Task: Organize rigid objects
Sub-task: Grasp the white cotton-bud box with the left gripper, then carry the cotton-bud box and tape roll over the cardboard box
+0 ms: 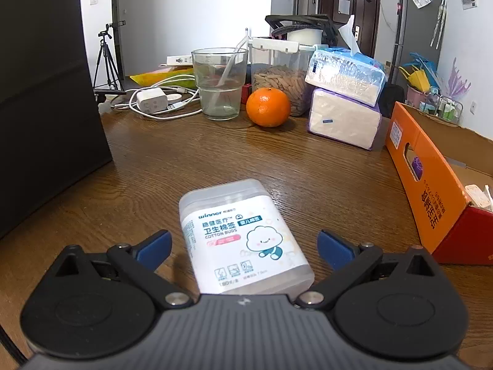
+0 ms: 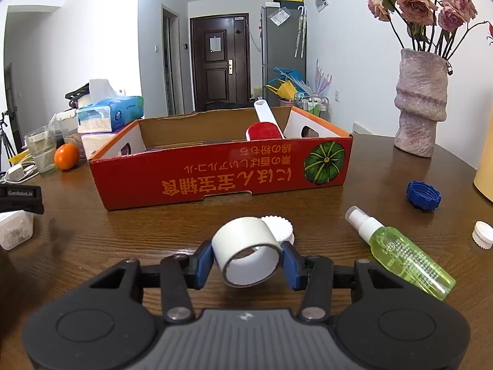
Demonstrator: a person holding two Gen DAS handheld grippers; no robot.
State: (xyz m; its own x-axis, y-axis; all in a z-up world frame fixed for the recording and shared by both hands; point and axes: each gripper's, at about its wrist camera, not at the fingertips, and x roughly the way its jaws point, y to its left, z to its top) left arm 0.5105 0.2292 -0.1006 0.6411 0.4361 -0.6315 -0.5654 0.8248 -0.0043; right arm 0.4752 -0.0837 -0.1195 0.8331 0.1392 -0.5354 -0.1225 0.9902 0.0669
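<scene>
Left wrist view: left gripper (image 1: 245,248) stands released, blue pads wide apart. The cotton bud box (image 1: 243,236) lies flat on the wooden table (image 1: 172,160) between the pads, a gap on each side, its near end under the gripper body. Ahead and right of the gripper, the orange end wall of the cardboard box (image 1: 428,191). Farther ahead: an orange (image 1: 268,107), a glass (image 1: 219,83) with a straw to its left, a white charger with cables (image 1: 152,102) left again, two stacked tissue packs (image 1: 345,98) to its right. A dark panel (image 1: 46,92) fills the left edge.

Right wrist view only: right gripper (image 2: 246,260) is clenched on a roll of white tape (image 2: 248,251), a pad pressing each side, the roll's open core facing the camera. Whether the roll clears the table cannot be told. A white ribbed cap (image 2: 279,226) lies just beyond the roll. Right of the gripper: a green spray bottle (image 2: 400,252) on its side, then a white cap (image 2: 483,234) at the far right, a blue cap (image 2: 422,195) beyond. Straight ahead, the cardboard box's red long wall, open-topped, with a red-headed brush (image 2: 265,126) leaning inside. A vase of dried roses (image 2: 422,101) stands far right. At the left edge, part of the other gripper over the cotton bud box.
</scene>
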